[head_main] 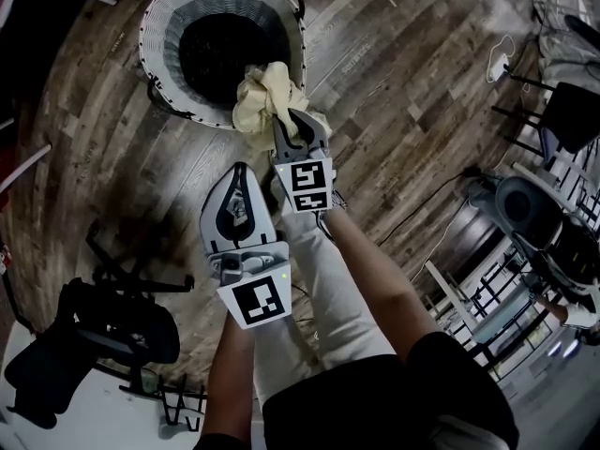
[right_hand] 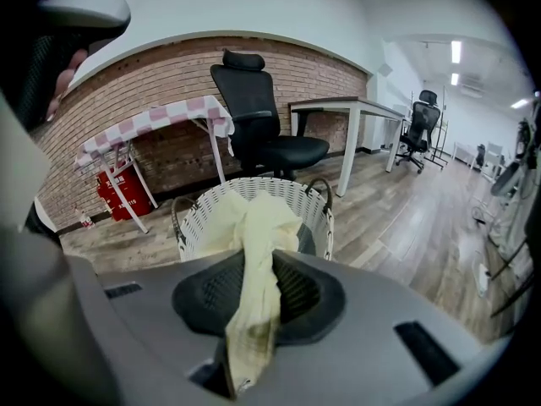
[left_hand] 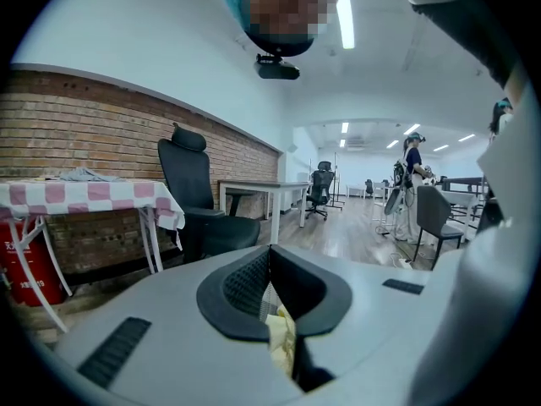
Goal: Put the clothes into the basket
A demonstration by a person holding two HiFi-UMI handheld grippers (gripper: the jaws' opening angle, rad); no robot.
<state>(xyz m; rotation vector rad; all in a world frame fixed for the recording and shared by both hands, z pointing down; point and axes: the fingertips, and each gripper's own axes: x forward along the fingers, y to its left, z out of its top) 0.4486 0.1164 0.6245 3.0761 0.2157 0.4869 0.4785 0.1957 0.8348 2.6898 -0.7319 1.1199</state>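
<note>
Right gripper [head_main: 300, 131] with its jaws drawn close on the cloth [head_main: 265, 97], a pale yellow garment pinched in a narrow fold between the pads. Left gripper [head_main: 240, 172] with its jaws together at the tips. In the left gripper view a sliver of the same pale fabric shows in the slit behind those tips. It cannot be told whether it is nipped there or only seen beyond, and the head view shows nothing hanging from that gripper. The relation that governs the coming move is that the basket [head_main: 159, 17] lies straight ahead of the right gripper and below it, on the line along which the jaws point. The cloth's long axis runs along that same line, from a short tail behind the pads, through the grip, to a loose bunch ahead of the fingertips. In the head view the bunch overlaps the basket's near rim. In the right gripper view it hangs before the opening, roughly centred between the two handles [right_hand: 324, 189]. Whether it touches the rim cannot be told. The right gripper is the nearer to the basket; the left sits behind it and just to its left, short of the rim, with no evident part in the carry. By this reading the drop is not yet done. The bunch should pass forward over the near rim and above the dark interior before the pads part, or the tail may drape on the rim or fall to the floor [head_main: 394, 92] on the gripper's side.
</note>
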